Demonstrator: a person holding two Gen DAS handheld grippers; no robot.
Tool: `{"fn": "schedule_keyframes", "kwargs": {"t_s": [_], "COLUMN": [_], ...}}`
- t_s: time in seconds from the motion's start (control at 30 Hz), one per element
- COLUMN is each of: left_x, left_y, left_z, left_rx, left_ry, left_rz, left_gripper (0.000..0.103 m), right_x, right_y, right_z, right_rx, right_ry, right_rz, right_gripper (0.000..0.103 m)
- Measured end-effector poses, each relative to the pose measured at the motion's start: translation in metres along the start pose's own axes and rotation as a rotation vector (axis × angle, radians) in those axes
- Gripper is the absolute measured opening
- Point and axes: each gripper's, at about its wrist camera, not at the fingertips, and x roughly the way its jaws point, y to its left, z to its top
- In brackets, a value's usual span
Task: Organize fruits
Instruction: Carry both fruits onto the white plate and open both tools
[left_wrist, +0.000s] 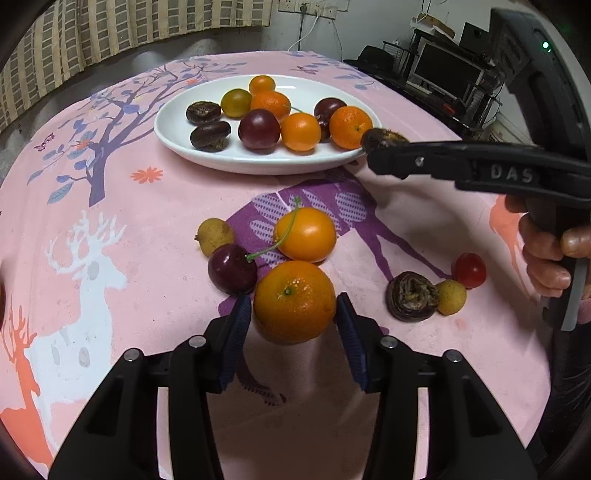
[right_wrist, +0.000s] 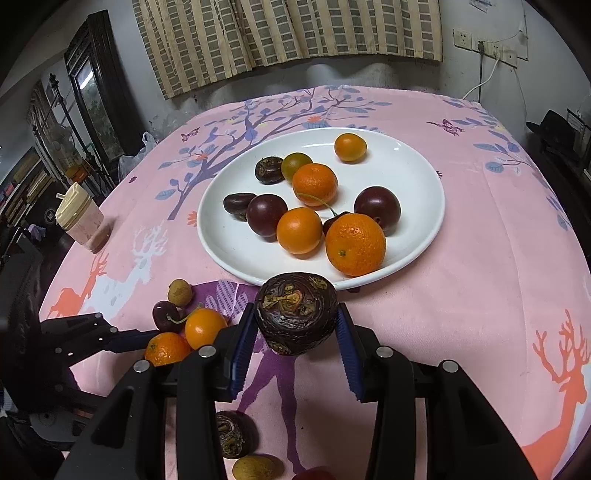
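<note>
The left gripper (left_wrist: 294, 308) sits low over the pink-clothed counter (left_wrist: 155, 229), its jaws clamped on a mandarin (left_wrist: 294, 301) beside a cherry (left_wrist: 232, 268). The right gripper (right_wrist: 295, 319) reaches level toward the white plate (right_wrist: 417, 177), jaws clamped on a dark water chestnut (right_wrist: 295, 312) held at the plate's near rim; more fruit lies loose on the cloth.

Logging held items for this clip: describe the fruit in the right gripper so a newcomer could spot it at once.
Find the white plate on the pink tablecloth; at its near rim the right gripper grips a water chestnut. It is dark brown, squat and ringed with flaky scales, unlike the smooth oranges and plums.
</note>
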Motion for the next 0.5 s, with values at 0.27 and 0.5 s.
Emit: {"fn": "schedule_keyframes", "kwargs": {"t_s": [0.27,0.5], "left_x": [-0.018,-0.065], "left_y": [-0.003,0.006], "left_z": [-0.004,0.043], "left_rx": [-0.028,-0.039], "left_ry": [-0.039,-0.237], "left_rz": [-0.079,-0.108], "left_gripper": [0.042,0.042], "right_x": [-0.015,-0.045], "right_y": [-0.012,-0.026], "right_z": [0.004,0.015], "right_rx": [0.055,0.141], "right_ry": [-0.057,-0.343], "right_rz": [0.068,0.101], "right_gripper": [0.043,0.043]}}
